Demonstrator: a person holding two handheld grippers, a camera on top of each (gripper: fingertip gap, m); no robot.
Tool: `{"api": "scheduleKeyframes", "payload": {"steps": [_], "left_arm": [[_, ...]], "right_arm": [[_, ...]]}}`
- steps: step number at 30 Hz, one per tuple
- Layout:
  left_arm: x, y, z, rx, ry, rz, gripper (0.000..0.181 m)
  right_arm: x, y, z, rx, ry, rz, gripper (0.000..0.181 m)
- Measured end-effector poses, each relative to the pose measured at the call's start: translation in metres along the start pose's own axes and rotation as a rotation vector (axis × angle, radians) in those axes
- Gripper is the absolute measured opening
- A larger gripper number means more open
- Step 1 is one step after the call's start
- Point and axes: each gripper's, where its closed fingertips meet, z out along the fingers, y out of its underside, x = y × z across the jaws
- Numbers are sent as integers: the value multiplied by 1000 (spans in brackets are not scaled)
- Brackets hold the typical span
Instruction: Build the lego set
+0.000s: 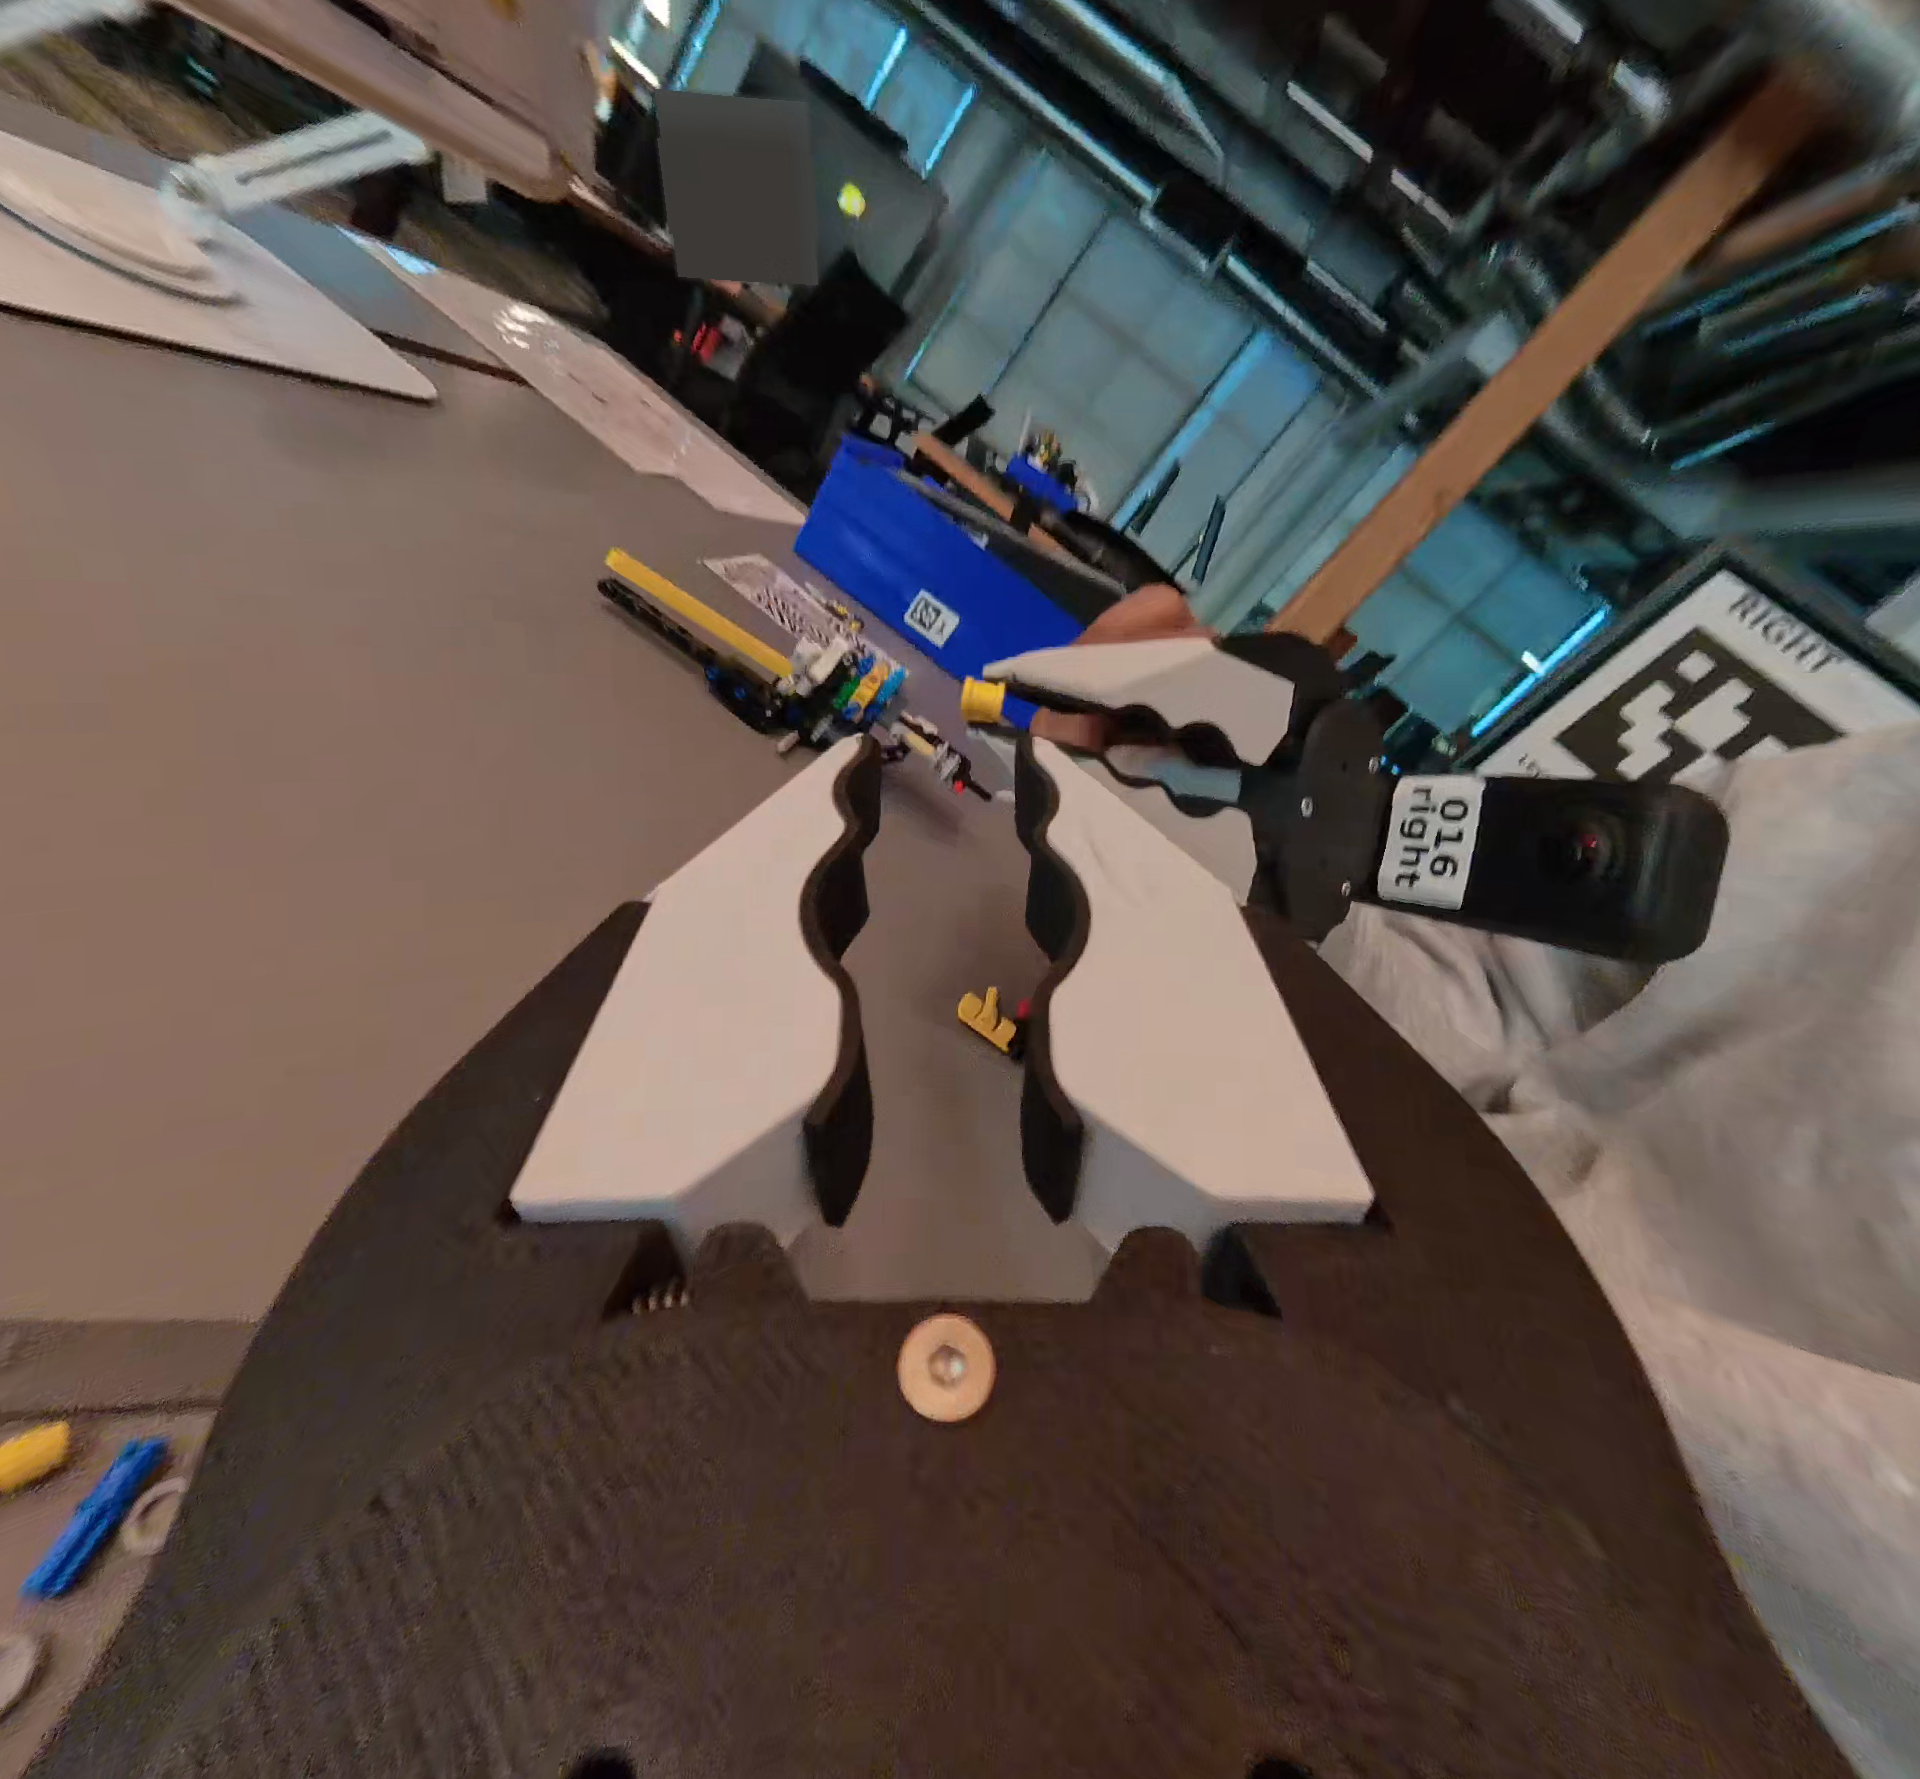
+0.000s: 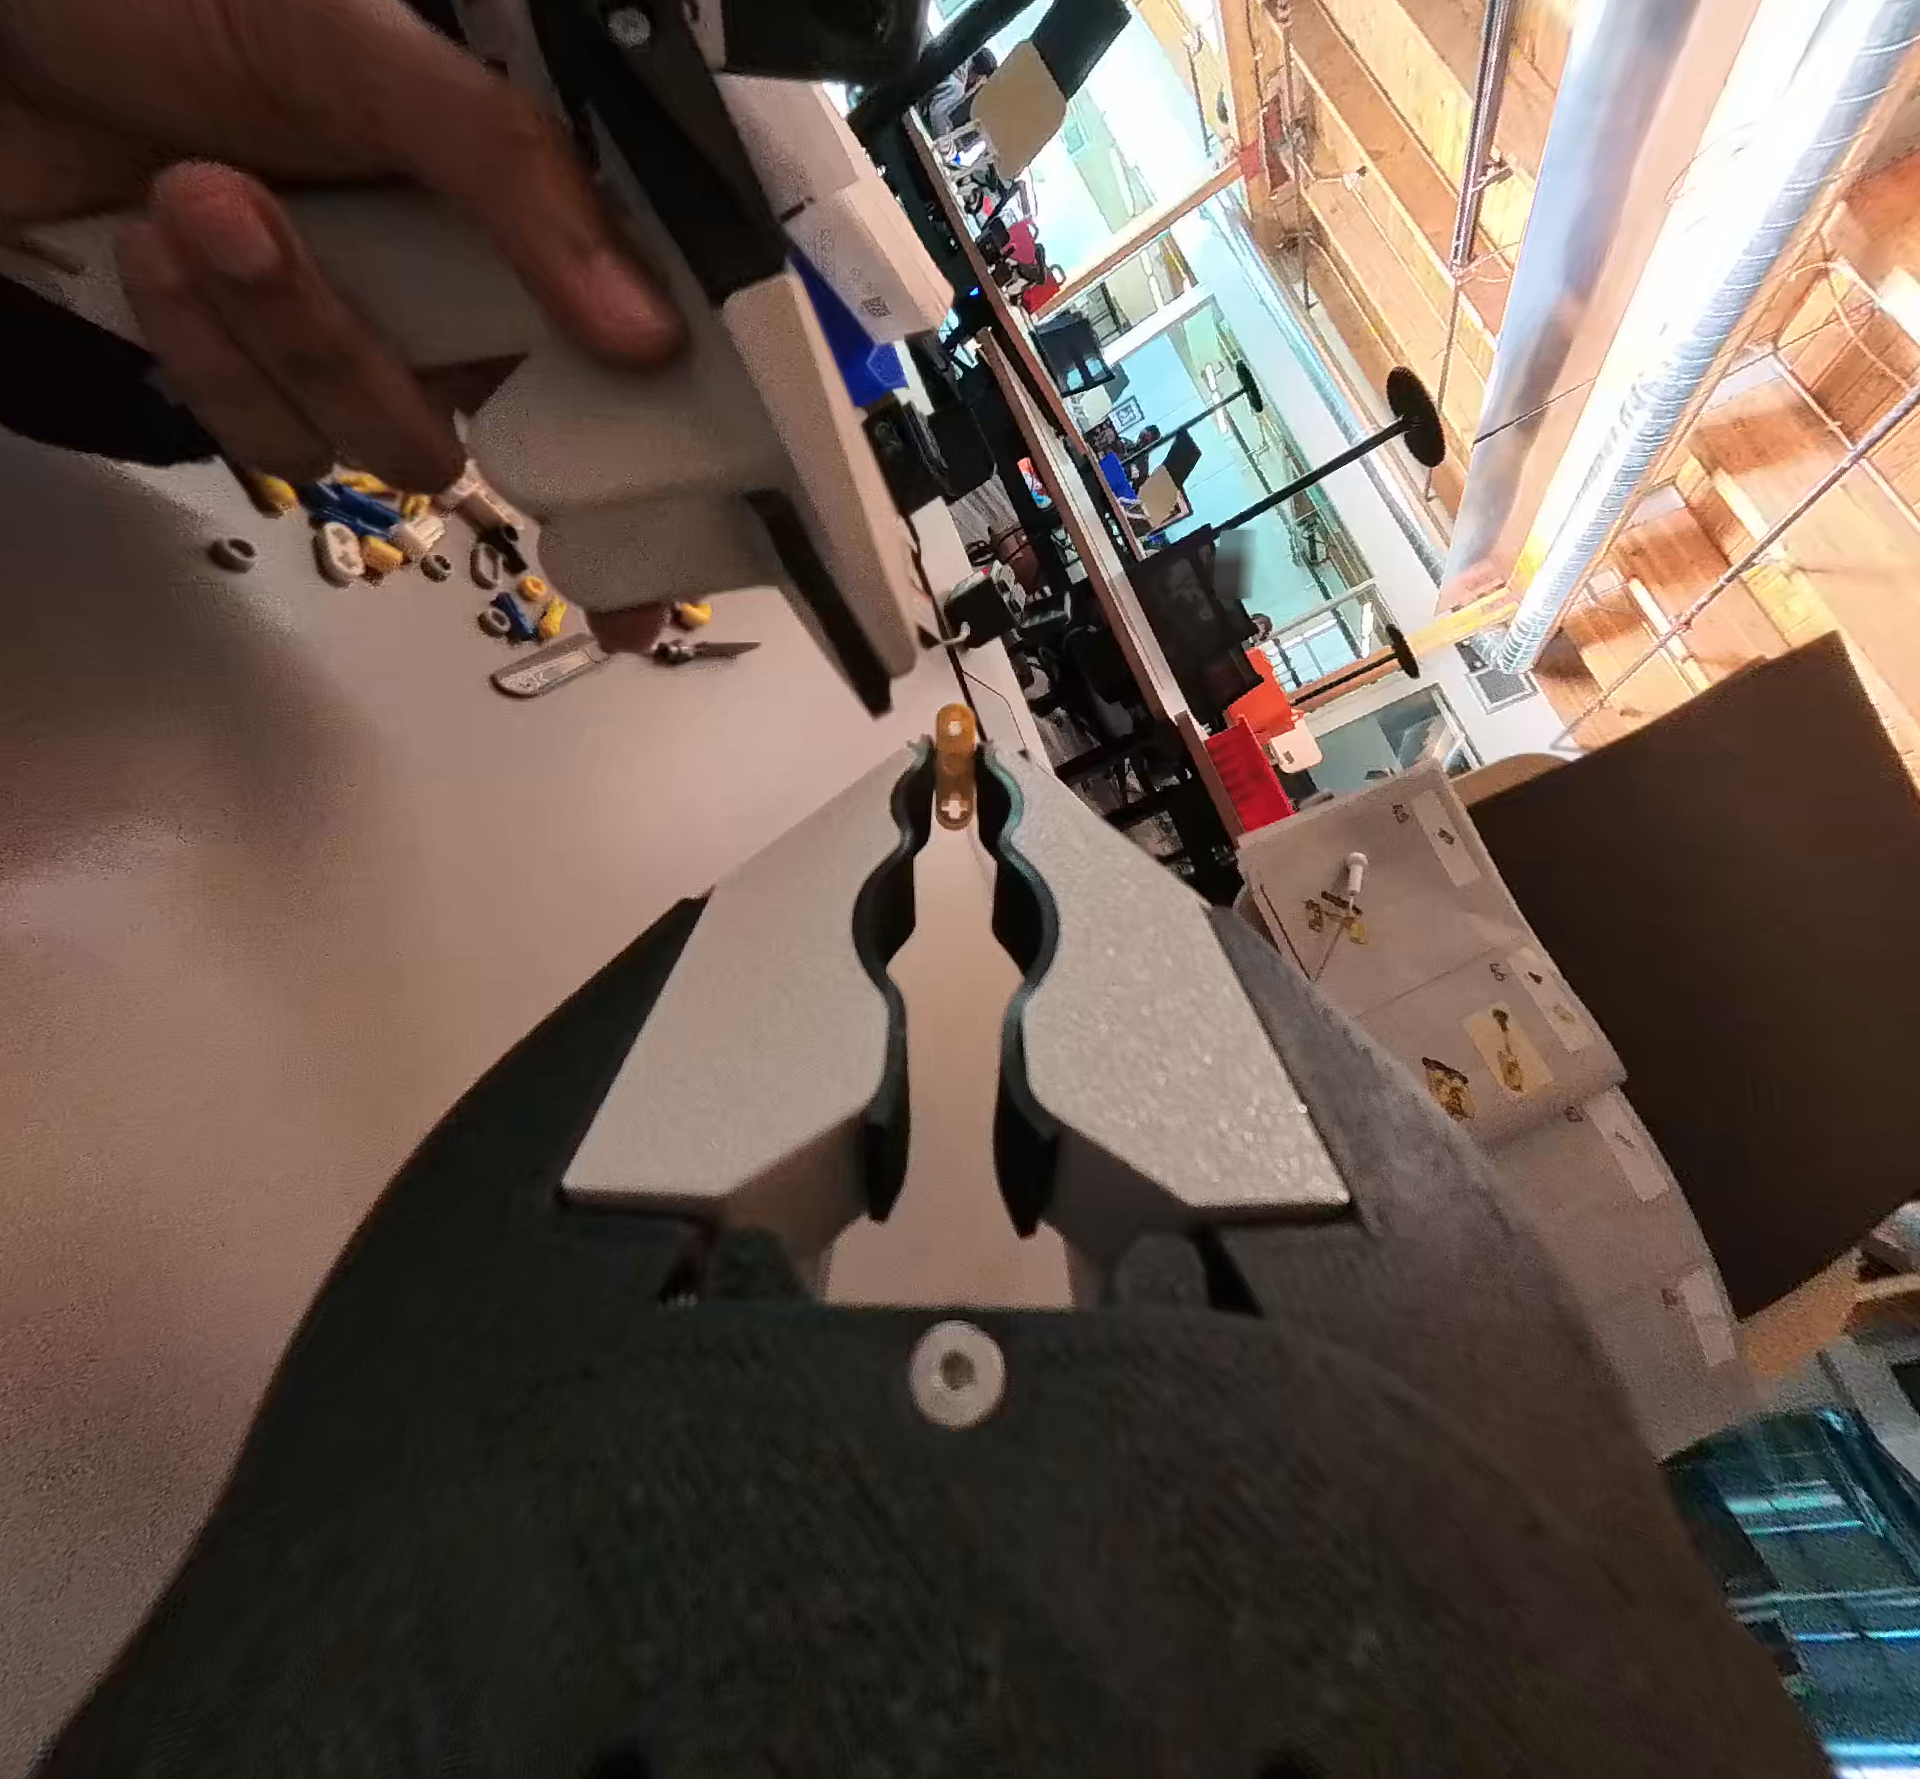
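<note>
Fingers (image 1: pixel 727 981) of the left gripper (image 1: pixel 940 758) are sitting spread apart with nothing between them, hovering low over the grey table (image 1: pixel 260 742). Through the gap, a small yellow lego piece (image 1: pixel 987 1017) is lying on the table right by the inner edge of one finger. Down at the near left corner a blue piece (image 1: pixel 94 1516) and another yellow bit (image 1: pixel 31 1454) are lying loose.

Just past the left fingertips, the half-built lego model (image 1: pixel 821 685) is resting on the table, with a long yellow beam (image 1: pixel 696 612) sticking out of it toward the left. The right gripper (image 2: pixel 954 763) is coming in from the right side and pinching a yellow connector piece (image 2: pixel 956 773) right at its tips, held up off the table close to the model. In the right wrist view a hand (image 2: pixel 260 119) is wrapping around the left gripper's handle, and behind it a scattered pile of loose pieces (image 2: pixel 416 545) is sitting on the table. Farther back, a blue bin (image 1: pixel 925 576) is standing past the table edge, and the instruction booklet (image 2: pixel 1455 981) is lying off to the right.
</note>
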Motion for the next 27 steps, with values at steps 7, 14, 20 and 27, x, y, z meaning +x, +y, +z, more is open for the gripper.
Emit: {"api": "scheduleKeyframes", "payload": {"steps": [7,14,20,27], "left_arm": [[13,2,14,15,30,49,4],[23,-6,10,59,99,48,4],[24,-12,2,92,98,86,3],[28,-4,9,55,111,109,4]], "right_arm": [[-4,-3,-6,52,-67,134,6],[4,-15,-11,158,-93,397,9],[30,-18,-18,264,-257,1058,35],[2,-17,-15,158,-507,1404,55]]}}
